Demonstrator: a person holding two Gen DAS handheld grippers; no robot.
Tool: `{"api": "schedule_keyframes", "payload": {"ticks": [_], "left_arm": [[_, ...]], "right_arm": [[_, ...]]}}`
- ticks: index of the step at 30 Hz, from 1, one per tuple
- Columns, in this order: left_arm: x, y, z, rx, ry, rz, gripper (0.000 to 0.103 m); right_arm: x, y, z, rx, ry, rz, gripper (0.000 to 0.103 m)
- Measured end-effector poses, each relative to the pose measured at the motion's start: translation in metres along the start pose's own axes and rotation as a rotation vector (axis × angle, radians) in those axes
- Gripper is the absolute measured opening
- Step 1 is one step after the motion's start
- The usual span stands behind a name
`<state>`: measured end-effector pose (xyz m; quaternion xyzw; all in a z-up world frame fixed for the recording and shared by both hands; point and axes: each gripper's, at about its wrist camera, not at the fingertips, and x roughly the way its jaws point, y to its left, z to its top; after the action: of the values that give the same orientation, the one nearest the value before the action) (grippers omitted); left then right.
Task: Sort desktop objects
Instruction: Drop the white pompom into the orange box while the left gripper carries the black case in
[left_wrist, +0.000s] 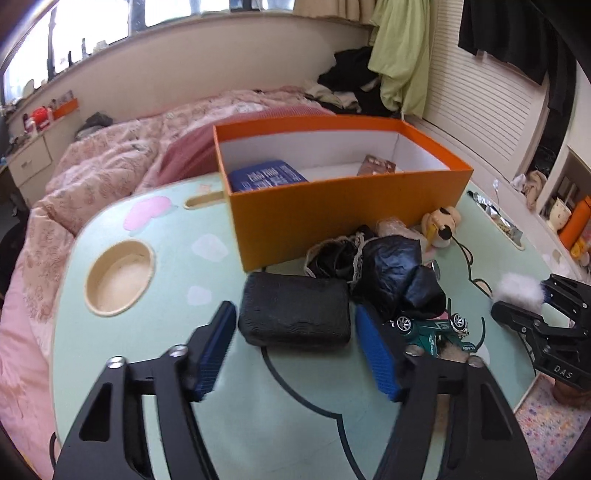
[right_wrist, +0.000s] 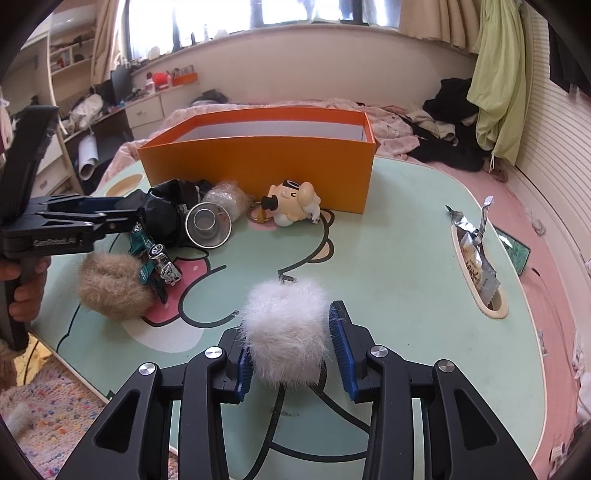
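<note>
Left wrist: orange box holds blue packet (brown one too).

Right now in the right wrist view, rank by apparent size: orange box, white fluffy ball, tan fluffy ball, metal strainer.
1. orange box, clearly largest.
2. white fluffy ball and tan fluffy ball: similar; the white one sits nearer the camera, so I won't rank them.
3. metal strainer, smallest.
</note>
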<state>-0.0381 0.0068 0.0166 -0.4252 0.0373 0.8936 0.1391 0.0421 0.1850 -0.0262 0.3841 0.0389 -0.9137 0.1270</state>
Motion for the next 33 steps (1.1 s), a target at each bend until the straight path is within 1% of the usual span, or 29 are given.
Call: {"api": "schedule_keyframes", "payload": {"ticks": [2, 4, 5, 6, 10, 14, 18, 21, 25, 30, 31, 33], "left_arm": [[0.001, -0.003, -0.002, 0.013, 0.011, 0.003, 0.061], [-0.005, -0.005, -0.005, 0.021, -0.011, 0.006, 0.061], [-0.009, -0.005, -0.007, 0.02, -0.028, 0.01, 0.061], [-0.014, -0.005, -0.01, 0.014, -0.044, 0.013, 0.061], [-0.038, -0.003, -0.022, -0.029, -0.101, 0.008, 0.061], [-0.066, -0.004, -0.017, -0.046, -0.177, -0.003, 0.061], [-0.082, -0.01, 0.012, -0.027, -0.23, -0.013, 0.061], [-0.08, -0.016, 0.038, 0.004, -0.248, -0.004, 0.061], [-0.062, -0.019, 0.077, 0.012, -0.242, -0.012, 0.061], [-0.023, -0.021, 0.119, 0.02, -0.209, 0.042, 0.061], [-0.013, -0.02, 0.125, 0.019, -0.201, 0.057, 0.061], [0.002, -0.015, 0.131, -0.004, -0.195, 0.097, 0.061]], "right_arm": [[0.0, 0.0, 0.0, 0.001, 0.0, 0.001, 0.036], [-0.001, 0.0, 0.0, 0.002, -0.002, 0.001, 0.034], [-0.001, 0.0, 0.0, 0.003, -0.004, 0.003, 0.026], [-0.002, -0.001, -0.001, 0.004, -0.006, 0.008, 0.022], [-0.004, -0.002, 0.001, 0.007, -0.01, 0.035, 0.021], [-0.013, -0.001, 0.008, -0.009, -0.047, 0.053, 0.02], [-0.022, 0.0, 0.033, -0.025, -0.098, 0.065, 0.02], [-0.018, -0.005, 0.068, -0.009, -0.115, 0.072, 0.02], [0.003, -0.011, 0.116, 0.001, -0.117, 0.06, 0.02], [0.043, -0.012, 0.161, 0.007, -0.081, 0.021, 0.021], [0.051, -0.013, 0.168, 0.013, -0.071, 0.003, 0.024], [0.062, -0.016, 0.176, 0.031, -0.051, -0.02, 0.034]]}}
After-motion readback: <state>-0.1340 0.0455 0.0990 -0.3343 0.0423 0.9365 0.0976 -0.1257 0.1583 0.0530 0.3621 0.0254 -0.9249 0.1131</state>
